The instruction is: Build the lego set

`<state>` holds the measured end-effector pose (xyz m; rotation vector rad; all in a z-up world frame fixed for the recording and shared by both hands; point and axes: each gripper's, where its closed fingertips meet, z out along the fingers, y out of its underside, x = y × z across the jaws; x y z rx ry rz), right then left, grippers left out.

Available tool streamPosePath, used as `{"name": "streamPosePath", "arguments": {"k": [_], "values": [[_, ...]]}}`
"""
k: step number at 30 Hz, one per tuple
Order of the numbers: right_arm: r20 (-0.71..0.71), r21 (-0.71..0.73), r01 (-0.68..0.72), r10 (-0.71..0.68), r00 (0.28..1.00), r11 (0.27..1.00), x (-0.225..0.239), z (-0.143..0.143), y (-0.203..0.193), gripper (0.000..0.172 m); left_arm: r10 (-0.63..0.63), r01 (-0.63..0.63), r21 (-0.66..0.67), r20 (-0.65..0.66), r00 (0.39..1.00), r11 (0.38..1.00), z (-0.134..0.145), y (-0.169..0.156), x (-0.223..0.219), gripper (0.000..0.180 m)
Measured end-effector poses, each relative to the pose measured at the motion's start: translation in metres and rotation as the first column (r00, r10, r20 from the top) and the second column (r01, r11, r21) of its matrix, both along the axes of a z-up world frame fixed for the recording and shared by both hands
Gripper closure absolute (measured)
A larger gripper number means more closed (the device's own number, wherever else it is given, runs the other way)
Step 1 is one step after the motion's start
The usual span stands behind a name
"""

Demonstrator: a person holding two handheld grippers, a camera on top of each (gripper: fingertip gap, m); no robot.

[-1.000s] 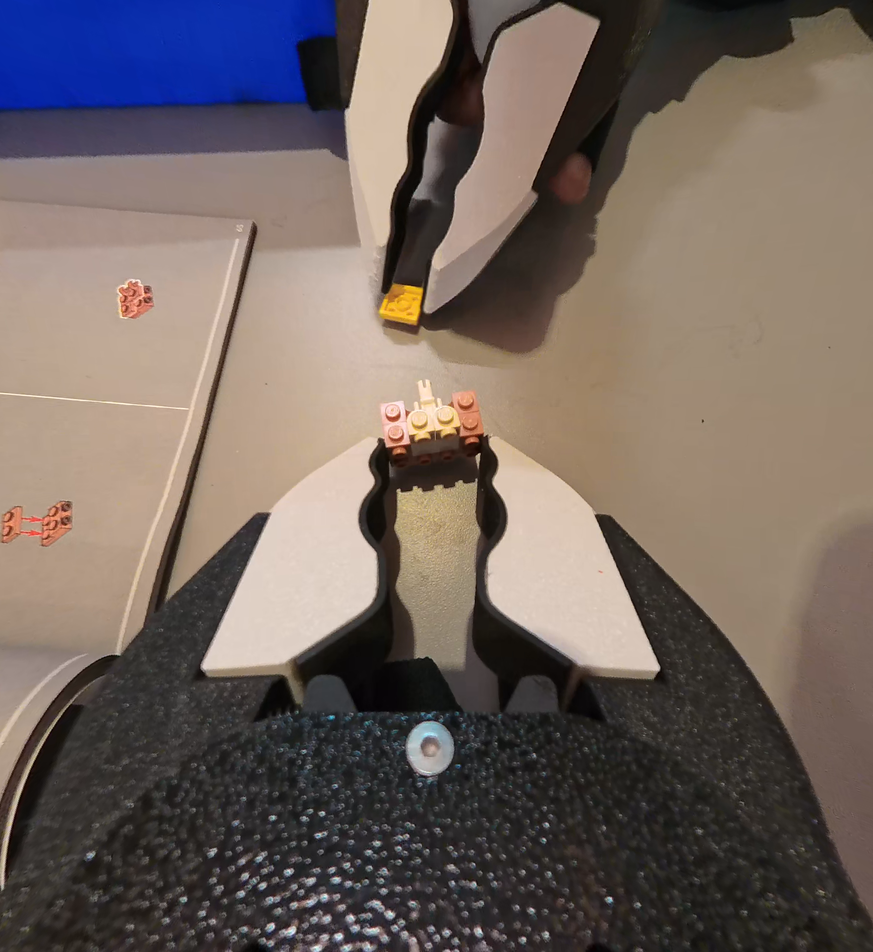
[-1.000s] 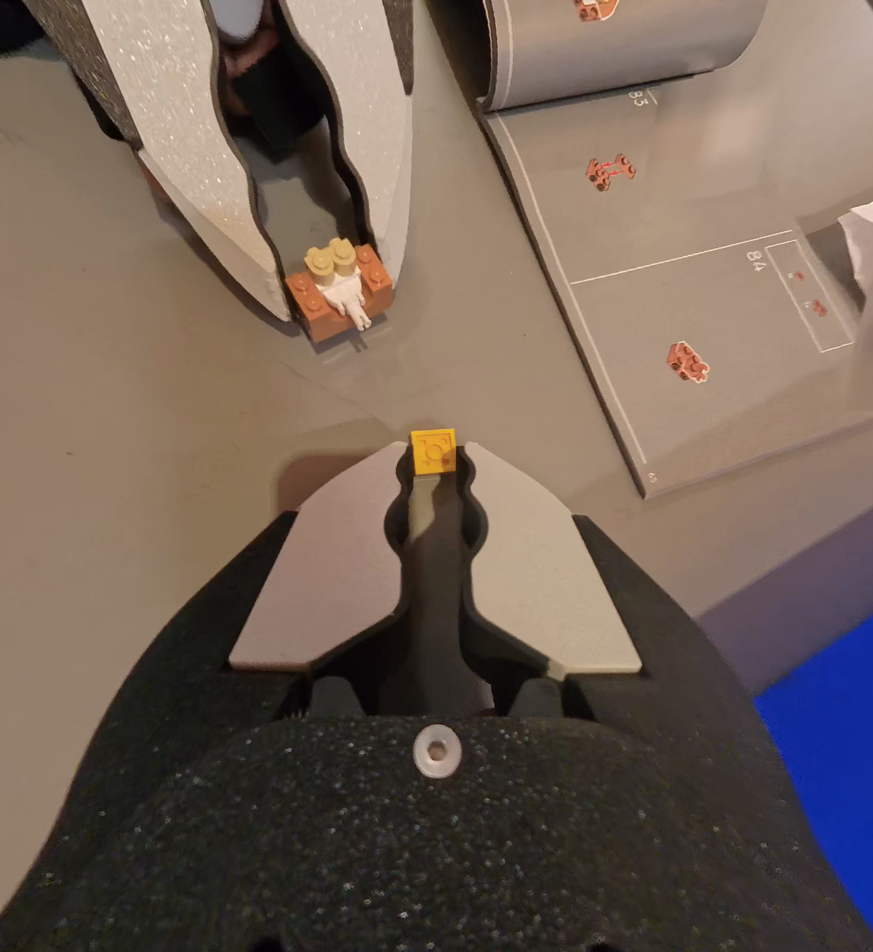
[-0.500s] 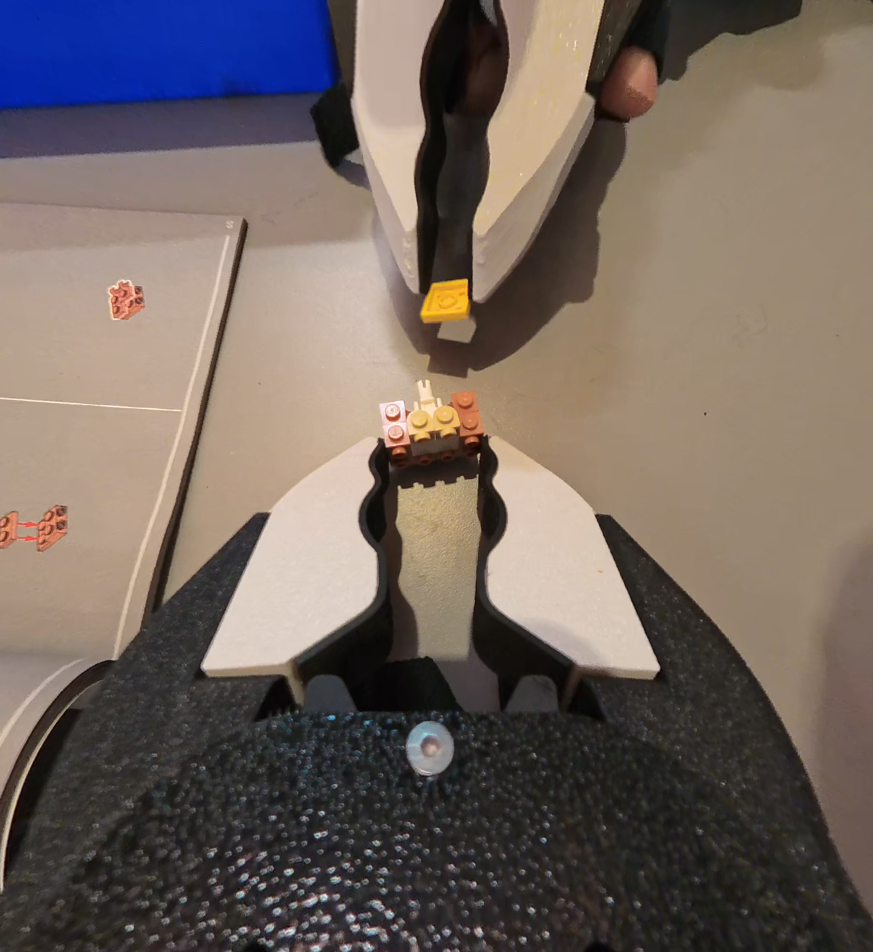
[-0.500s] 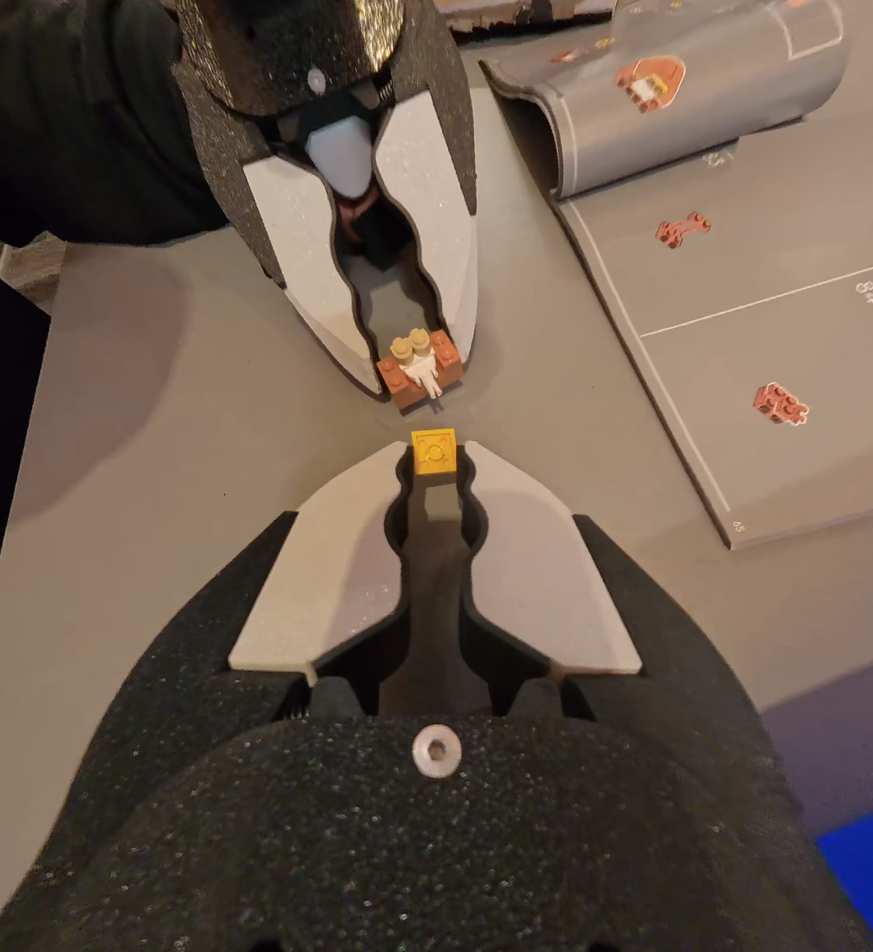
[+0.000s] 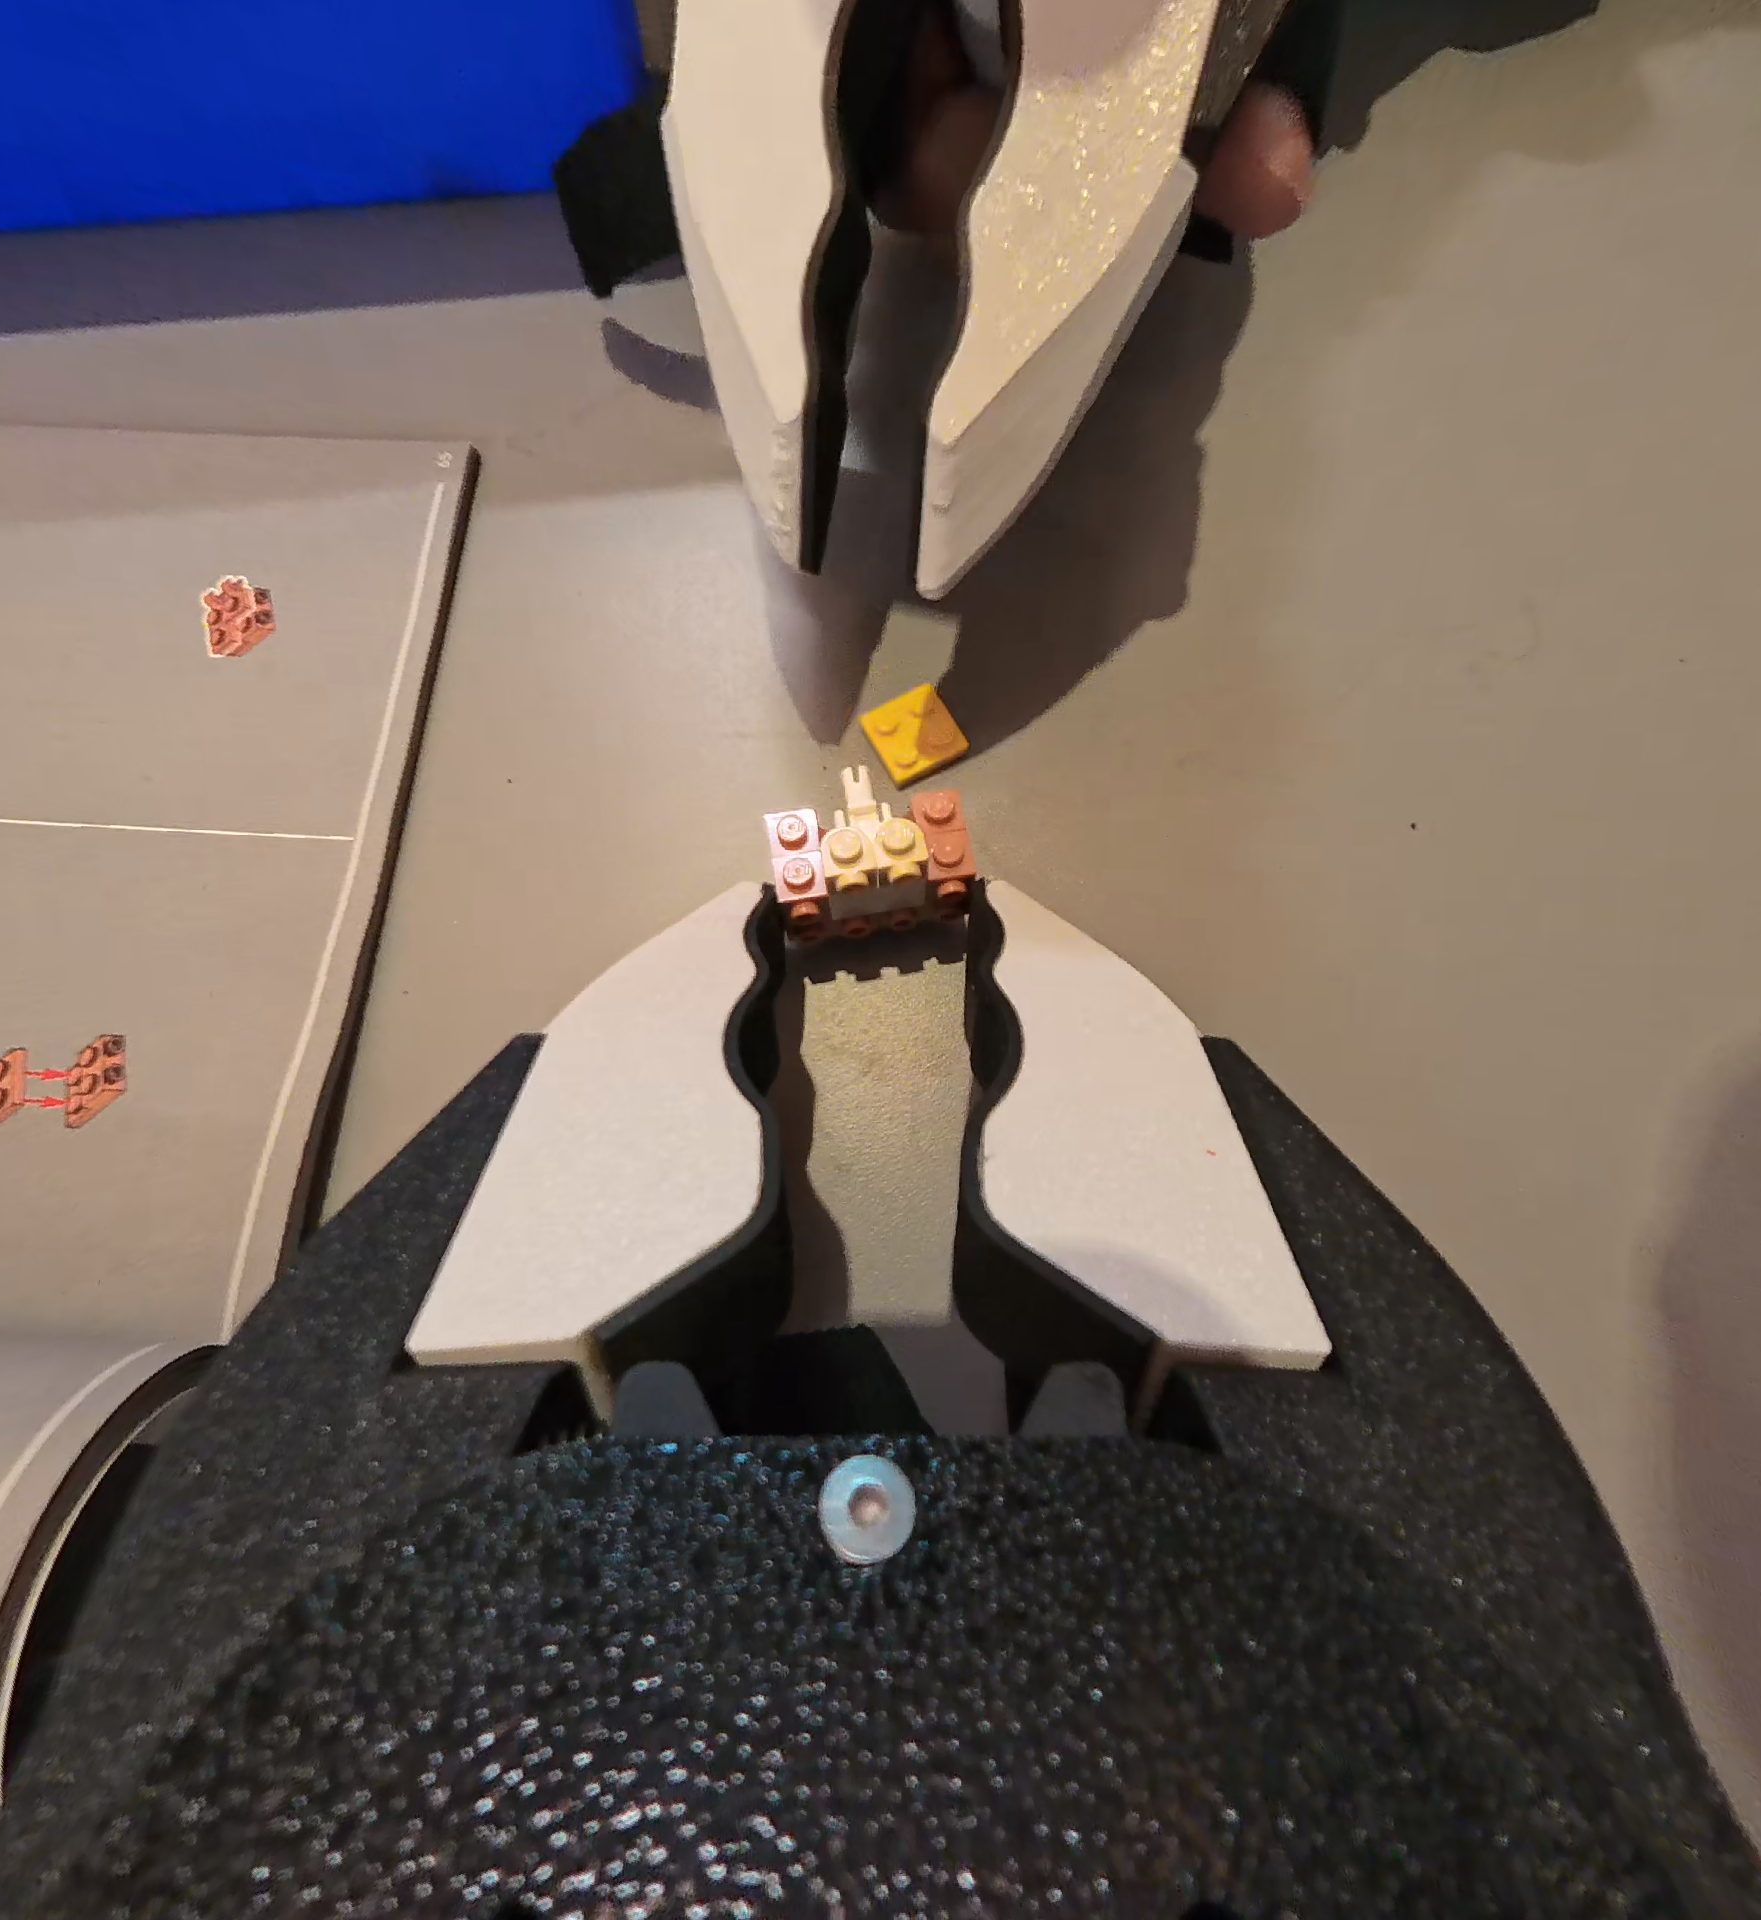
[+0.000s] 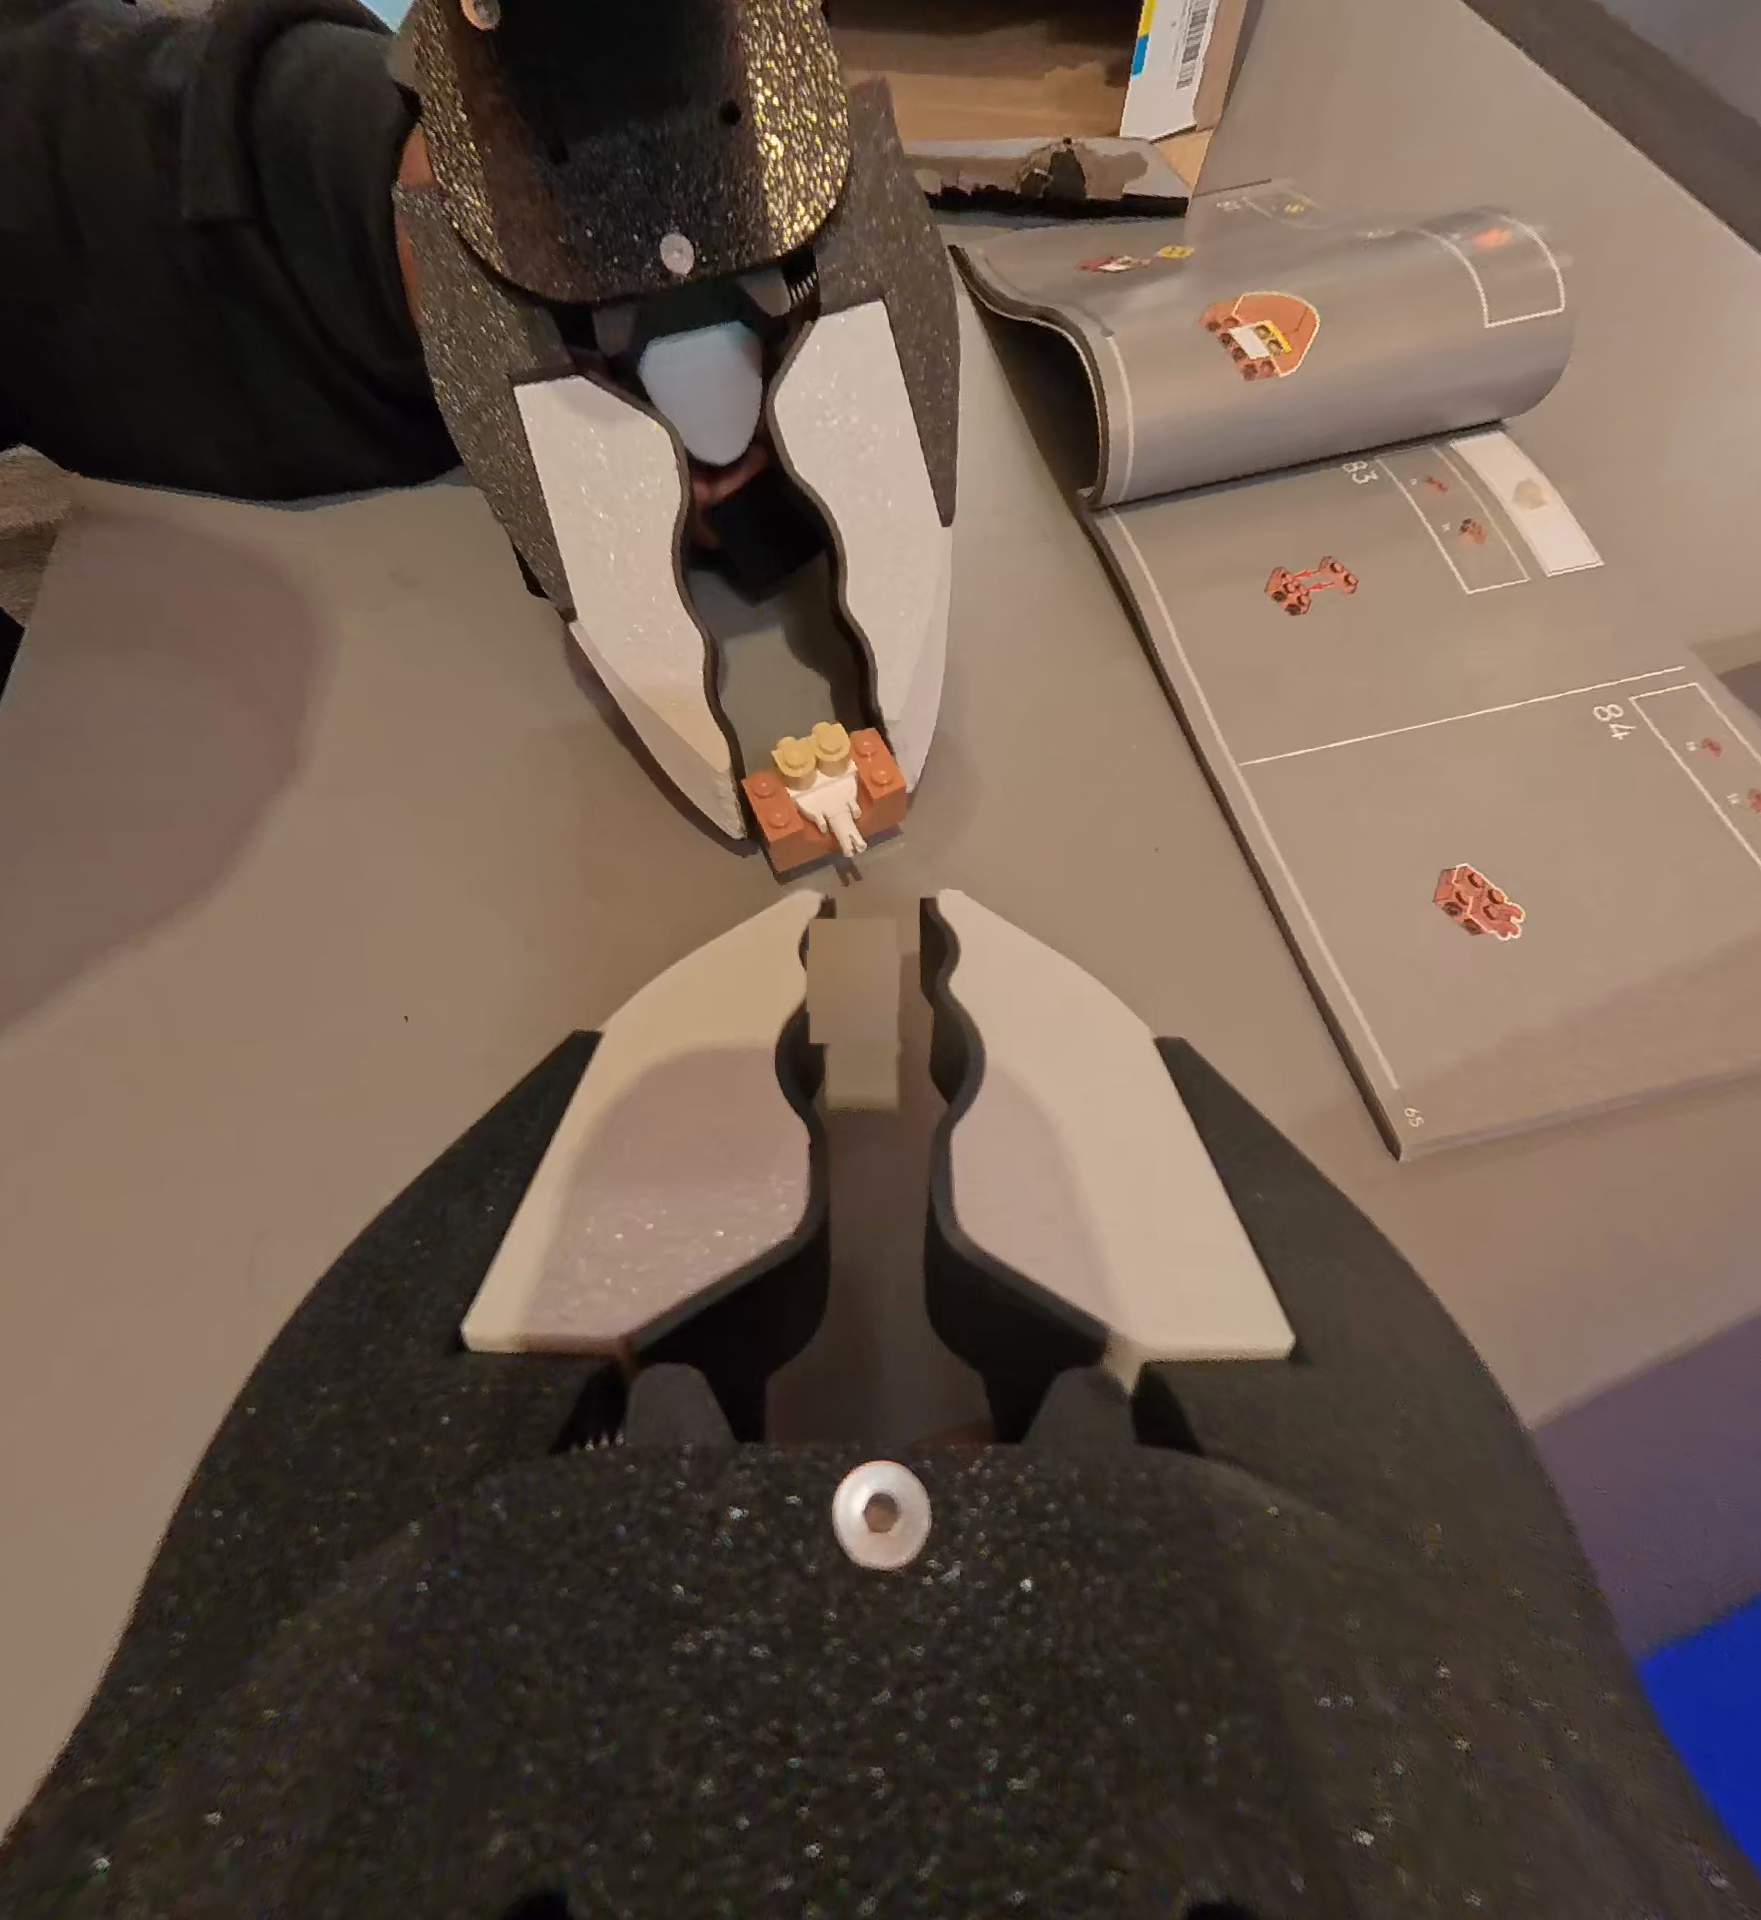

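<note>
yellow plate (image 5: 914,731) now lies loose on the table, dropped from the right gripper (image 5: 868,566).
right jaws parted, empty, upper centre; left gripper (image 5: 881,902) clamps the brick assembly (image 5: 871,862) steady at mid-frame.

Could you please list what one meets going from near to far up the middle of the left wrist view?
Left claw → small brick assembly gripped between its tips → yellow plate lying on the table → right claw, nothing between its tips.
</note>
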<state>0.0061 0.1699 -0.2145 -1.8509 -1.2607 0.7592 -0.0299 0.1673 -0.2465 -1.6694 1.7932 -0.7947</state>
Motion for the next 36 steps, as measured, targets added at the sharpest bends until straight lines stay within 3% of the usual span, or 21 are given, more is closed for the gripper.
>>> {"name": "streamPosePath", "arguments": {"k": [36], "values": [[0.139,-0.002,-0.032,0.032,0.99,0.999,0.004,-0.024,0.0,0.147,-0.016,0.016,-0.007,-0.009,1.0,1.0,-0.001,-0.003,0.0,0.147]]}}
